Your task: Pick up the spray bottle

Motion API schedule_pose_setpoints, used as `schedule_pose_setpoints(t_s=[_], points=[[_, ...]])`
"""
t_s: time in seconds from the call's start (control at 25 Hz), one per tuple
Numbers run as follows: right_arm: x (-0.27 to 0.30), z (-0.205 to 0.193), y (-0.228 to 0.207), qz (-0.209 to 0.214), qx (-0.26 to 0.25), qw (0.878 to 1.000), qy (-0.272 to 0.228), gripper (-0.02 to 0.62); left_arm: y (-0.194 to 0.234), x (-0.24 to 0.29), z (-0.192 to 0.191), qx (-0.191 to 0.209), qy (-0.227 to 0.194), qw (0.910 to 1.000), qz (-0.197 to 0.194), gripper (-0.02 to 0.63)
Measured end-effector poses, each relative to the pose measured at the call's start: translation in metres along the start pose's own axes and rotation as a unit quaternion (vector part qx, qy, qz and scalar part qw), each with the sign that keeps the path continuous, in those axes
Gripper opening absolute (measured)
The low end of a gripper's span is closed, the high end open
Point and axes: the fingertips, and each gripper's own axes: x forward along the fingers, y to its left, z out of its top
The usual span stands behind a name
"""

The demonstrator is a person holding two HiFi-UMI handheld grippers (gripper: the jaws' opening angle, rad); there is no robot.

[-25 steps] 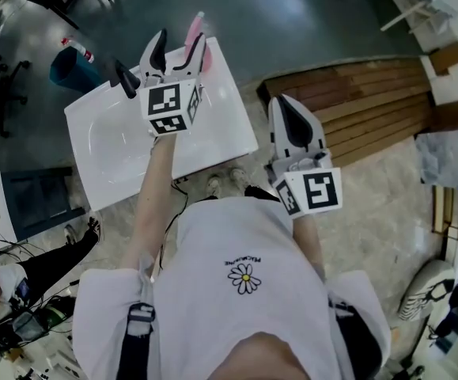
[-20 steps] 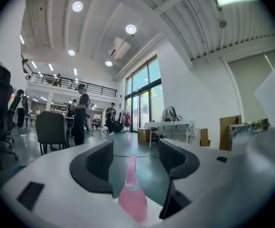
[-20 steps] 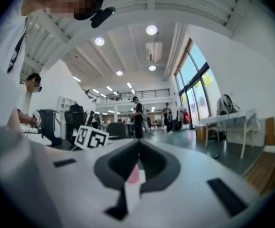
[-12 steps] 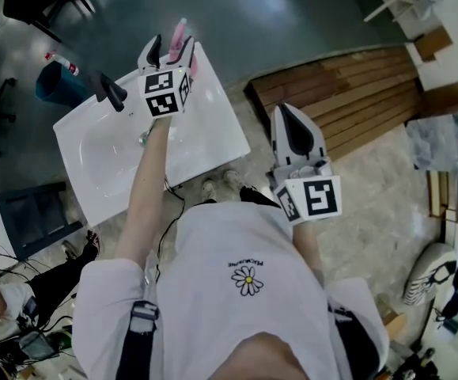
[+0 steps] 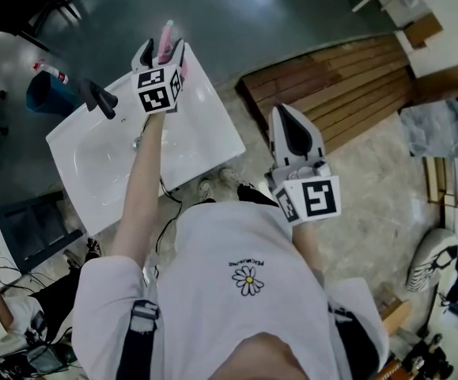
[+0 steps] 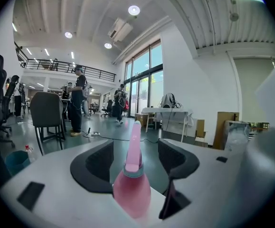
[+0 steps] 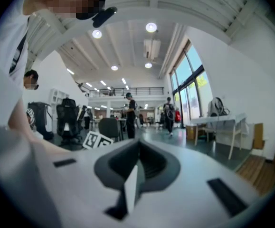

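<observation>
A pink spray bottle (image 5: 165, 32) with a tall pink top stands at the far edge of a white sink (image 5: 201, 137). My left gripper (image 5: 160, 47) is stretched out over the sink and is open, one jaw on either side of the bottle. In the left gripper view the spray bottle (image 6: 131, 186) stands upright in the middle between the two dark pads (image 6: 97, 163), and I see a gap on each side of it. My right gripper (image 5: 288, 115) is shut on nothing and is held over the floor to the right of the sink; its jaws meet in the right gripper view (image 7: 138, 161).
A black faucet (image 5: 98, 97) stands at the sink's far left, with the drain (image 5: 137, 142) in the basin. A teal bin (image 5: 40, 92) sits on the floor beyond the sink. Wooden planks (image 5: 331, 77) lie to the right. People and chairs stand far off.
My left gripper has reached farther across the sink, so its jaws now flank the pink bottle. The right gripper has hardly moved.
</observation>
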Motion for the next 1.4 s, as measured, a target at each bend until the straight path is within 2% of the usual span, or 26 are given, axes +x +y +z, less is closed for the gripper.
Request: schedule_pose_setpoints(t_s=[0.36,0.56,0.72,1.08,1.4], points=[[-0.002,0.0,-0.002,-0.009,-0.008,1.0,0.004,0.03,0.002,0.008,-0.019,-0.002,0.022,0.9997,0.005,0.295],[-0.002,0.0,0.003,-0.005,-0.017,1.0,0.008,0.03,0.002,0.011,-0.026,-0.004,0.033,0.9994,0.004,0.243],[-0.003,0.0,0.007,-0.002,-0.021,1.0,0.01,0.03,0.004,0.011,-0.033,0.003,0.046,0.9989,0.012,0.172],[-0.003,-0.006,0.01,-0.001,-0.027,0.999,0.017,0.03,0.01,0.014,-0.038,0.003,0.047,0.9988,0.016,0.171],[0.0,-0.007,0.01,0.006,-0.025,1.0,0.018,0.029,0.008,0.014,-0.036,0.025,0.047,0.9985,0.013,0.161]])
